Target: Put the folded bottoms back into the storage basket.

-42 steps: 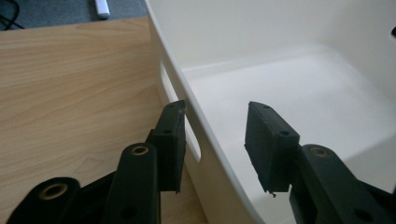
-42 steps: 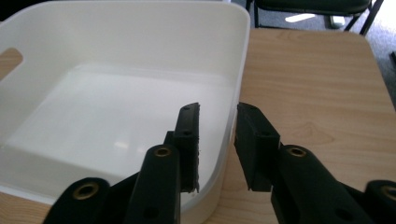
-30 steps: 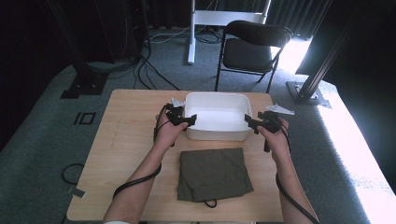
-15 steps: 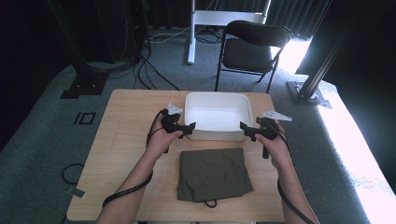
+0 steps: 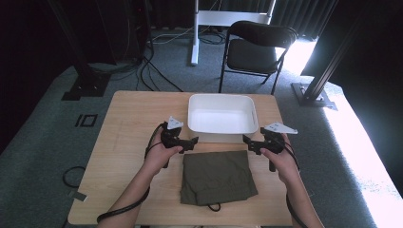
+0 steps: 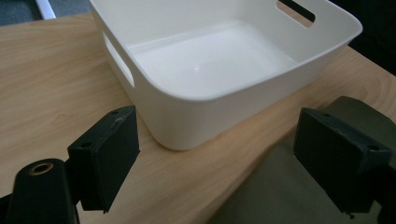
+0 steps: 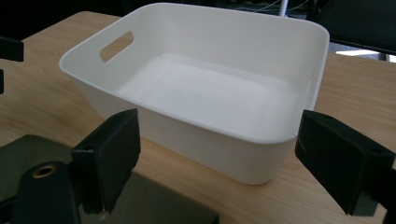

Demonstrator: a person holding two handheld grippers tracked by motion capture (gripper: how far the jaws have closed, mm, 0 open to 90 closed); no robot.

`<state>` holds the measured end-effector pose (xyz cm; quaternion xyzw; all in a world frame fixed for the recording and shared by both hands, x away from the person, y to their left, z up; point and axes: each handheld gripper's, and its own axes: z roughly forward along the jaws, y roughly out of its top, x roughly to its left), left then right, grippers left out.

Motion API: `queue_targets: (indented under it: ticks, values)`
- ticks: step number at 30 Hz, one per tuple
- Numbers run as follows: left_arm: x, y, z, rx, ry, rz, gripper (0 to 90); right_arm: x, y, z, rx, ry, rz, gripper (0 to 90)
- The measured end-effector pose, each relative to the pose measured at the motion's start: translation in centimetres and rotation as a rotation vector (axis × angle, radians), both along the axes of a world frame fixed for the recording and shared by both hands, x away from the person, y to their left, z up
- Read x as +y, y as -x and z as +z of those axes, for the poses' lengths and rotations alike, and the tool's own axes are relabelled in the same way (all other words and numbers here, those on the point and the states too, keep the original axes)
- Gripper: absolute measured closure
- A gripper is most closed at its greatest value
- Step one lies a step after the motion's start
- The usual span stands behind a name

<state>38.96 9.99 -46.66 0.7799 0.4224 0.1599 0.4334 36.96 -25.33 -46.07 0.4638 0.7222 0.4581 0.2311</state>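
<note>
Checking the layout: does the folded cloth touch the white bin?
Apart. The high view shows bare table between the folded cloth and white bin.

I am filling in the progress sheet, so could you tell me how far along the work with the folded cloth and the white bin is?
Done: the white bin stands empty on the table and the olive cloth lies folded in front of it. In hand: the left gripper and right gripper have just been opening, with nothing between their jaws, at the cloth's far corners. Left: probably gripping the cloth and moving it into the bin.
</note>
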Motion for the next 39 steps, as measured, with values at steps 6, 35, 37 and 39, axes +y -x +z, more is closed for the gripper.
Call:
queue_targets:
  ticks: [6,35,37,39]
  values:
    - [0.2,1.3,-0.3,0.007,-0.004,-0.002,15.9,-0.1,0.9,-0.6,0.007,-0.009,0.004,13.9]
    - [0.2,6.1,-5.3,0.137,-0.028,-0.044,15.8,0.9,5.8,-7.0,0.11,-0.001,0.029,13.9]
    - [0.3,6.4,-5.8,0.159,-0.027,-0.033,15.8,1.1,6.0,-7.3,0.118,0.004,0.032,13.9]
    - [0.4,6.7,-6.2,0.176,-0.023,-0.033,15.7,1.4,6.3,-7.7,0.129,0.008,0.036,13.8]
